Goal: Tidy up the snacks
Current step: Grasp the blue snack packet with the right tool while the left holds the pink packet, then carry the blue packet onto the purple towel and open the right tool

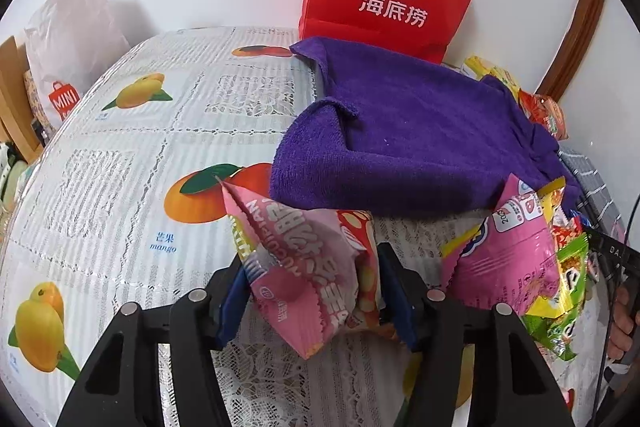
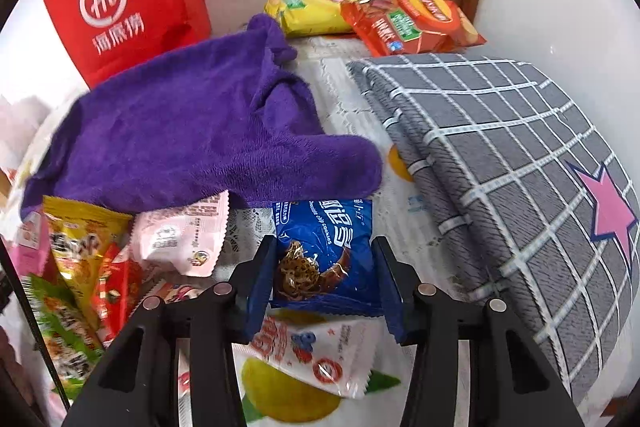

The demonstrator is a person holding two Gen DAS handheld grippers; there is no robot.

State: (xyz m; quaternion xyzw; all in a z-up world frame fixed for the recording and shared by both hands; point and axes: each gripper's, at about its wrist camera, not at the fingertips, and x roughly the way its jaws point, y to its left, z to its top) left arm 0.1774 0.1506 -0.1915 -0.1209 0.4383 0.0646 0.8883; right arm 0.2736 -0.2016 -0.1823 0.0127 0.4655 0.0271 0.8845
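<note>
- The left gripper [image 1: 310, 291] pinches a crinkled pink foil snack packet [image 1: 308, 267] between its blue pads, jaws closed partway onto it; the packet hangs skewed, so it could slide out if the grip is only on the loose foil
- The right gripper [image 2: 326, 277] has its jaws closed against the sides of a blue glossy chocolate-chip cookie packet [image 2: 326, 251], near the front edge of the rumpled purple terry towel [image 2: 192, 131]; squeezing harder may crush the cookies
- The towel overlaps a pale pink packet [image 2: 182, 239] to the left, so lifting carelessly could drag cloth or neighbours along
- A white packet with a red ring [image 2: 316, 355] lies under the right gripper and could get knocked
- The loose pile of pink, yellow and green packets [image 1: 532, 267] on the right could spill off the fruit-print lace tablecloth [image 1: 120, 147]
</note>
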